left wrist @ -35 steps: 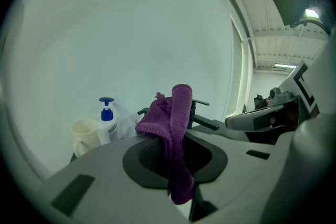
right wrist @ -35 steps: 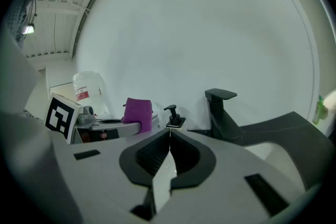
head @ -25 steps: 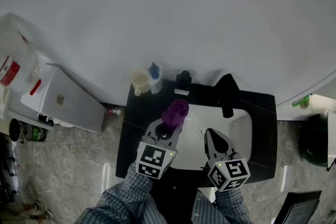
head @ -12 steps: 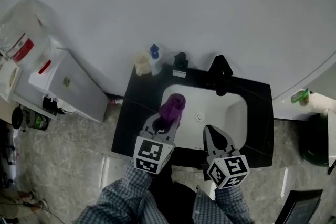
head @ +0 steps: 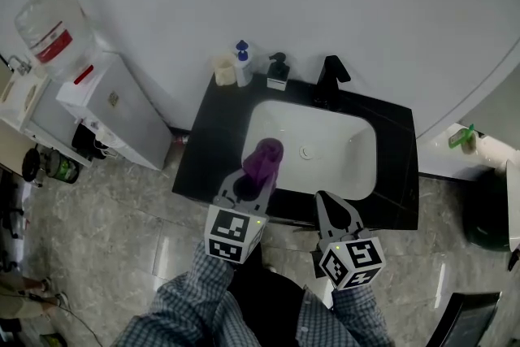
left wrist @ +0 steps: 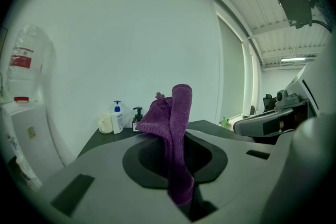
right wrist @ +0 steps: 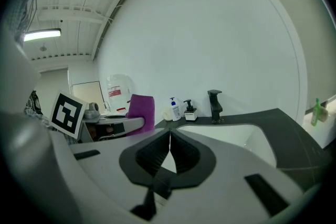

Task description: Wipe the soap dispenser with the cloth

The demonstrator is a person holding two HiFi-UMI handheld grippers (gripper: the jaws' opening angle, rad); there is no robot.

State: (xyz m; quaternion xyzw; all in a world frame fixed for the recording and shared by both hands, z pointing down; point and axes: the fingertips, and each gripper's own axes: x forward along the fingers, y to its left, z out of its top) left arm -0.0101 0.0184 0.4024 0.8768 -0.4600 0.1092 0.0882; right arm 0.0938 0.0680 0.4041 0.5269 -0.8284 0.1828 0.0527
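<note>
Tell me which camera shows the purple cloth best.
Left gripper view: the purple cloth stands close and central, pinched between the jaws. The head view shows it small from above; the right gripper view catches only a patch at left.

Nothing here can be read. The red label on the water bottle (head: 57, 16) at far left, the white cabinet's (head: 122, 122) sticker and the soap dispenser's (head: 278, 71) pale label are too small.

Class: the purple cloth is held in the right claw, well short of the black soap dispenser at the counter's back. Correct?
No: the left claw holds the purple cloth, well short of the black soap dispenser at the counter's back; the left gripper view shows it.
</note>
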